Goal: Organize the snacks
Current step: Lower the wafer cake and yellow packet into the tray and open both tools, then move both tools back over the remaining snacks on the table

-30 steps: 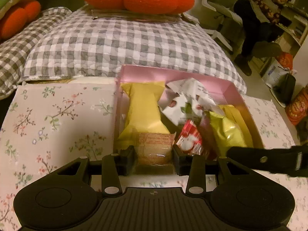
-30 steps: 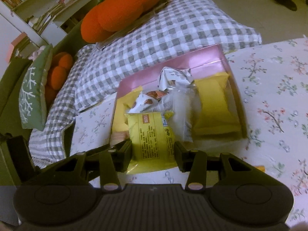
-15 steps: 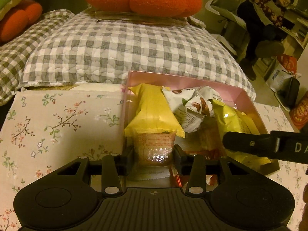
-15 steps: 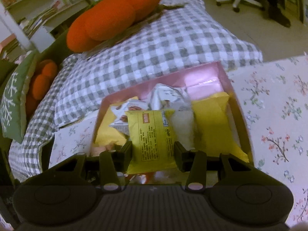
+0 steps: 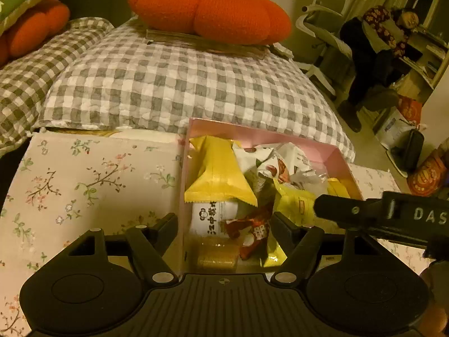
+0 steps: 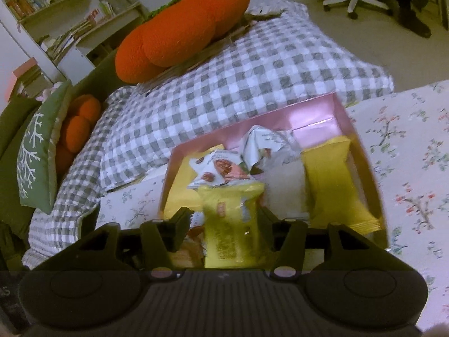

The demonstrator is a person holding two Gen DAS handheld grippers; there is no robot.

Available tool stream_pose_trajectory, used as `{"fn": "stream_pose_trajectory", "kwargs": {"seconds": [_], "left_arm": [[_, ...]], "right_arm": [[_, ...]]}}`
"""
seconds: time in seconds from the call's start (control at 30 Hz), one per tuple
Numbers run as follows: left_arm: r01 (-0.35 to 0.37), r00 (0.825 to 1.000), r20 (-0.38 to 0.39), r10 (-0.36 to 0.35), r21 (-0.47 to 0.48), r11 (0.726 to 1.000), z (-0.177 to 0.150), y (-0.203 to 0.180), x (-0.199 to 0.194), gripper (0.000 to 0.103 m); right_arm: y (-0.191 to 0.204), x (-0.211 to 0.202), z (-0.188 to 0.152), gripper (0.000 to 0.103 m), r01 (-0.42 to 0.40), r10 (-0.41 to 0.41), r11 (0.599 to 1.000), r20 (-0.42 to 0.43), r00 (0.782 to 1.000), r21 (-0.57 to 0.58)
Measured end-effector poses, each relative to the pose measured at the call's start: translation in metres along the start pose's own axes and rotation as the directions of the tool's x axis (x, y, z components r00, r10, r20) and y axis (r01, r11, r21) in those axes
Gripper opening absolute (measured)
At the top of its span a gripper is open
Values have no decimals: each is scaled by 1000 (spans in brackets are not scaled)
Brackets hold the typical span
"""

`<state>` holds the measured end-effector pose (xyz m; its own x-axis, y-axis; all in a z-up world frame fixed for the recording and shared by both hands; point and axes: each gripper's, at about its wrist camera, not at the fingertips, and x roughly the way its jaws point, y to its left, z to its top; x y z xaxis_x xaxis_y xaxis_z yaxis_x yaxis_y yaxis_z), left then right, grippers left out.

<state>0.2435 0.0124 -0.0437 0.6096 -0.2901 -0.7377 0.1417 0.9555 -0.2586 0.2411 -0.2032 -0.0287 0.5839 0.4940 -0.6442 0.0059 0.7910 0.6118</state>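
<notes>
A pink box (image 5: 341, 158) on the floral cloth holds several snack packs. In the left wrist view my left gripper (image 5: 224, 224) is open over the box's near end. A clear-wrapped cake (image 5: 216, 255) lies loose in the box below it, beside a white pack (image 5: 209, 219), a red candy pack (image 5: 254, 233) and a long yellow pack (image 5: 219, 177). My right gripper (image 6: 226, 224) is open around a yellow snack pack (image 6: 228, 230) that rests in the pink box (image 6: 317, 118). The right gripper also shows in the left wrist view (image 5: 378, 216).
A grey checked quilt (image 5: 179, 84) with an orange cushion (image 5: 210, 8) lies behind the box. The floral cloth (image 5: 84, 185) stretches left of the box and also to its right (image 6: 415, 168). A green pillow (image 6: 36, 151) lies at far left.
My left gripper opened and let the clear-wrapped cake drop into the box. My right gripper moved over the box, opened, and the yellow pack now rests inside.
</notes>
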Motion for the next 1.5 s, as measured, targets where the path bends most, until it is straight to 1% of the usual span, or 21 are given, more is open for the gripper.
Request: {"fn": "stream_pose_trajectory", "kwargs": {"seconds": [0.07,0.17,0.23,0.3,0.37,0.4,0.47,0.53,0.6,0.7,0.73,0.83,0.9,0.97,1.03,1.13,1.3,1.37,1.43,1.5], "left_arm": [[-11,1000,-5,11,-1,1000,-1,-1,-3,74],[-17,1000,-2,17,6,1000,-3,-5,-12,74],[-32,999,-5,32,13,999,-5,-7,-16,74],[-40,999,-34,40,-15,999,-11,-7,-19,74],[-23,997,-71,20,-31,999,-18,-9,-23,75],[-21,996,-88,19,-26,999,-21,-11,-24,75],[-39,992,-119,40,4,999,-30,-18,-29,75],[-54,988,-147,57,24,998,-39,-23,-33,75],[-60,984,-167,62,13,998,-50,-24,-39,75],[-23,981,-195,20,-13,1000,-66,-25,-48,77],[-18,980,-201,16,-8,1000,-68,-27,-49,77],[-36,980,-195,40,23,999,-79,-32,-55,77],[-47,980,-194,51,27,999,-88,-35,-61,77],[-33,979,-200,39,33,999,-97,-38,-66,77],[-21,977,-212,27,32,999,-104,-41,-70,77],[-4,976,-219,12,37,999,-113,-47,-74,77],[-26,975,-217,41,73,997,-124,-55,-73,77],[-43,971,-231,60,79,996,-129,-55,-69,77],[-44,967,-246,60,68,997,-132,-54,-66,77],[-44,968,-243,62,79,996,-135,-56,-65,77]], "right_arm": [[-4,-3,2,51,-8,8,1000,-17,1000,14],[-8,-13,4,51,8,-7,1000,-15,1000,19],[-12,-20,5,53,15,-14,999,-21,1000,33],[-15,-26,4,56,40,-39,998,-35,999,38],[-17,-29,2,56,71,-69,997,-51,996,33],[-18,-30,1,56,84,-81,996,-66,994,34],[-18,-34,-3,57,100,-97,994,-95,991,34],[-19,-38,-7,60,120,-116,992,-118,986,25],[-17,-42,-13,61,138,-137,990,-135,981,0],[-14,-51,-21,61,171,-178,983,-139,974,-61],[-14,-55,-23,62,176,-184,982,-140,973,-68],[-19,-69,-28,62,169,-175,984,-152,973,-50],[-21,-79,-32,62,168,-172,985,-158,972,-37],[-22,-91,-36,63,154,-157,987,-156,975,-35],[-23,-97,-39,66,165,-169,985,-152,974,-40],[-30,-103,-42,66,173,-171,985,-163,972,0],[-30,-98,-52,66,181,-181,983,-208,961,-19],[-30,-97,-58,69,181,-183,983,-227,957,-26],[-30,-92,-64,70,214,-220,975,-237,946,-53],[-31,-86,-69,70,251,-263,965,-244,933,-81]]}}
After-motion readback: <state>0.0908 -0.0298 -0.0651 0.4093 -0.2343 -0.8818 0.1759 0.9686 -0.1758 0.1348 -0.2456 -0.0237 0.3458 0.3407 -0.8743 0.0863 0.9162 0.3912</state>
